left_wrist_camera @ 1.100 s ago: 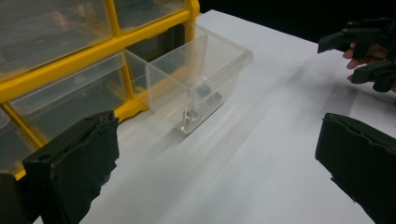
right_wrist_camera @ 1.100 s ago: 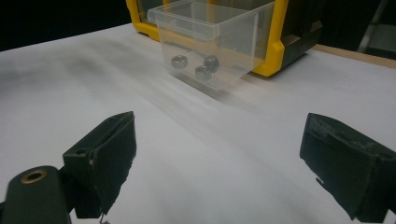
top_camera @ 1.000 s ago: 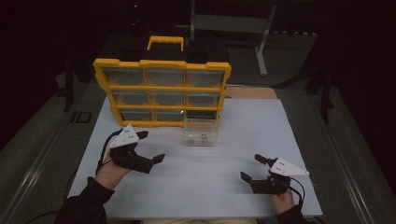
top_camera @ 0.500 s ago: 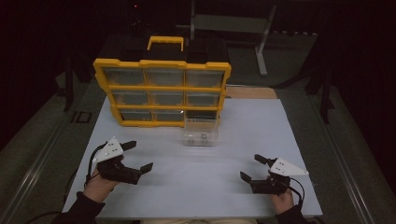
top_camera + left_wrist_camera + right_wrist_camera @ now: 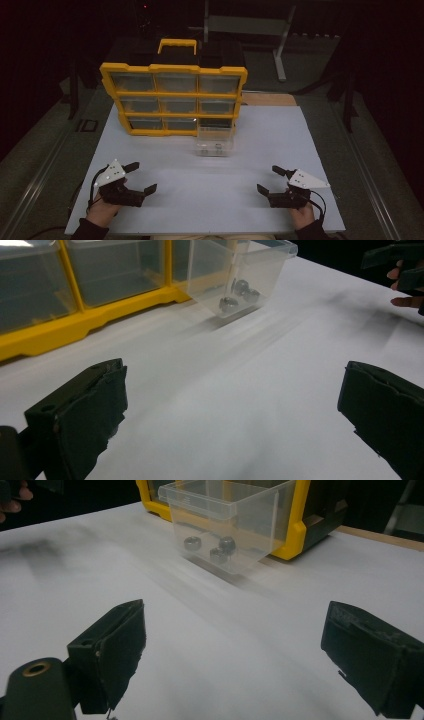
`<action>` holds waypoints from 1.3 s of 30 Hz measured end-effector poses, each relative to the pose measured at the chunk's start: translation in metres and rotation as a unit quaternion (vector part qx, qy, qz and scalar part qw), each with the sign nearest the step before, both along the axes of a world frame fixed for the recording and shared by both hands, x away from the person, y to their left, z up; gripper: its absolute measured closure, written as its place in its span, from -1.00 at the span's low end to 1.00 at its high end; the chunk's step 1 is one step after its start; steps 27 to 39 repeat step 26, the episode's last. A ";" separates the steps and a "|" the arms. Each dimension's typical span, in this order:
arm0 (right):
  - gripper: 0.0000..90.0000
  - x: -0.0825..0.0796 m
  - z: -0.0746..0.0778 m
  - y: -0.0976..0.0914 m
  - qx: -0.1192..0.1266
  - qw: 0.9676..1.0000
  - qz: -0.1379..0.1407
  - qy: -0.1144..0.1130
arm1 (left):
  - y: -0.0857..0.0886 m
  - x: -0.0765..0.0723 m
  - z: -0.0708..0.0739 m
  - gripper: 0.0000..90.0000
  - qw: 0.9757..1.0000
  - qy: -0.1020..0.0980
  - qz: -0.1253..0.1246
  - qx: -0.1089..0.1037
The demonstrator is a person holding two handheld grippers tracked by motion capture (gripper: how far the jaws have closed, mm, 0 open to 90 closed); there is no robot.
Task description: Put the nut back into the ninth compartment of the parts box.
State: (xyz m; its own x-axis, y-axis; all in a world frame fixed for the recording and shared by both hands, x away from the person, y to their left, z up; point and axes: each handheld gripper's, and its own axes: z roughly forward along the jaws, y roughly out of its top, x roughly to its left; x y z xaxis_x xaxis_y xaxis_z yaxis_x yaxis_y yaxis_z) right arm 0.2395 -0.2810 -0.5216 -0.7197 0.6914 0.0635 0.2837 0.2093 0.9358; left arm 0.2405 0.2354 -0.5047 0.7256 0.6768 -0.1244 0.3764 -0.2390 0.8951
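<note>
A yellow organiser (image 5: pixel 172 102) with clear drawers stands at the back of the white table (image 5: pixel 260 140). Its bottom-right clear drawer (image 5: pixel 215 141) is pulled out, and three dark bolts (image 5: pixel 237 294) lie in it, also visible as bolts (image 5: pixel 212 547) in the right gripper view. My left gripper (image 5: pixel 141 178) rests near the front left edge, open and empty. My right gripper (image 5: pixel 270 181) rests near the front right edge, open and empty too. In each gripper view the black jaws stand wide apart over bare table.
The organiser (image 5: pixel 75 300) has a yellow handle (image 5: pixel 176 46) on top. A wooden board (image 5: pixel 270 99) shows behind the table's right side. A metal stand (image 5: pixel 280 45) rises in the dark background. The other hand (image 5: pixel 402 287) shows far right in the left gripper view.
My left gripper has drawn back from the organiser toward the front left edge of the table and stays open. The right gripper has not moved.
</note>
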 end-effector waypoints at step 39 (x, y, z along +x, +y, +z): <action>-0.76 -0.001 0.001 0.000 -0.004 1.000 0.003 -0.001 | 0.007 -0.011 -0.024 -1.00 0.996 -0.028 0.076 0.032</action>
